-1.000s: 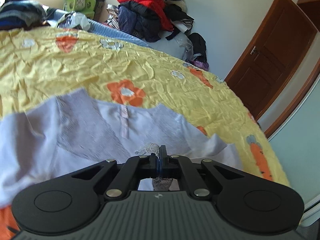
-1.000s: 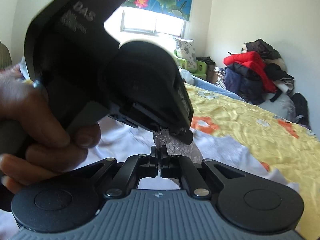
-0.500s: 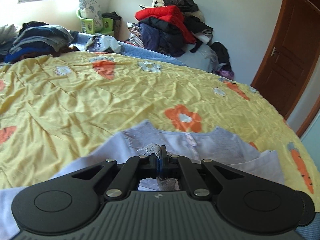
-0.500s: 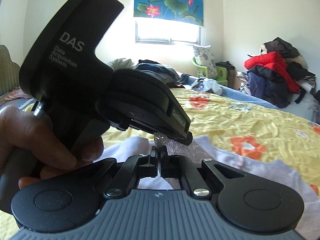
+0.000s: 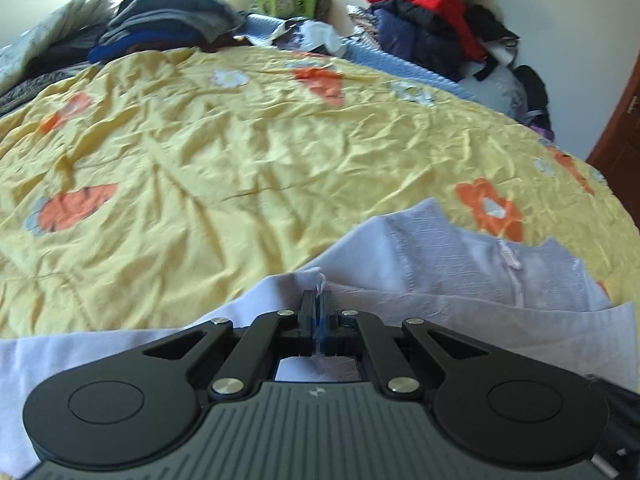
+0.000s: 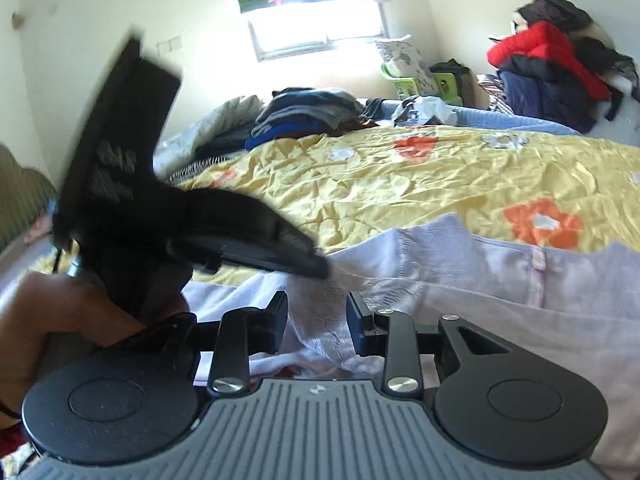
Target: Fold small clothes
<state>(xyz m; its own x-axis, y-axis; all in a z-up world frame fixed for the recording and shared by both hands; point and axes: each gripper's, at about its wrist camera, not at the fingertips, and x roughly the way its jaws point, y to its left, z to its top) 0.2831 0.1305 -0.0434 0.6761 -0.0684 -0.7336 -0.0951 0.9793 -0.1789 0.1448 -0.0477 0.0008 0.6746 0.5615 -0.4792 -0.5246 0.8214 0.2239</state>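
Observation:
A pale lilac garment lies on the yellow flowered bedspread, its lower part folded up over the rest. My left gripper is shut on the garment's lace edge. In the right wrist view the garment spreads to the right. My right gripper is open, its jaws on either side of the lace edge without gripping it. The left gripper's body is close at the left, blurred, with the hand below it.
A stack of folded dark clothes sits at the bed's far side. A heap of red and navy jackets is piled at the back right. A brown door is at the right. A window is on the far wall.
My right gripper has opened and let go of the lace edge. Both grippers have come lower over the bed, and the left gripper has swung left, still holding the edge.

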